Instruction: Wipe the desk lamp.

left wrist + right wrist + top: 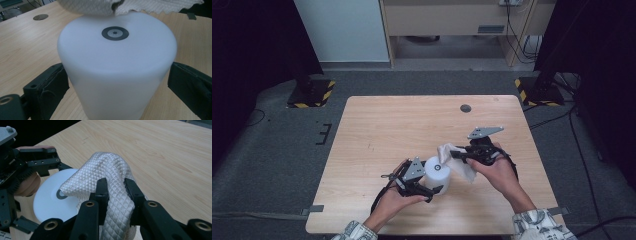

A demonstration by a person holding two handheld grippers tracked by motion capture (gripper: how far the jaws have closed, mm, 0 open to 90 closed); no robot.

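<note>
Cloth, white with a quilted diamond weave, is pinched between the jaws of the right gripper, which are drawn in narrow on a bunched fold of it. One end of the cloth loops up over the jaw tips and droops ahead of them; the rest hangs down below. In the high view the right gripper sits above the wooden table with the cloth trailing from its front.

Just ahead of that gripper, under the drooping end of the cloth, stands a white cylinder with a small dark ring at the middle of its flat top. The cloth's edge lies at that ring.

The left gripper holds the cylinder upright on the table, one jaw against each side of it. From the left gripper view the cylinder stands between the two black jaws, and the cloth hangs over its far top edge.

A small round dark disc is set in the table well beyond both grippers.
</note>
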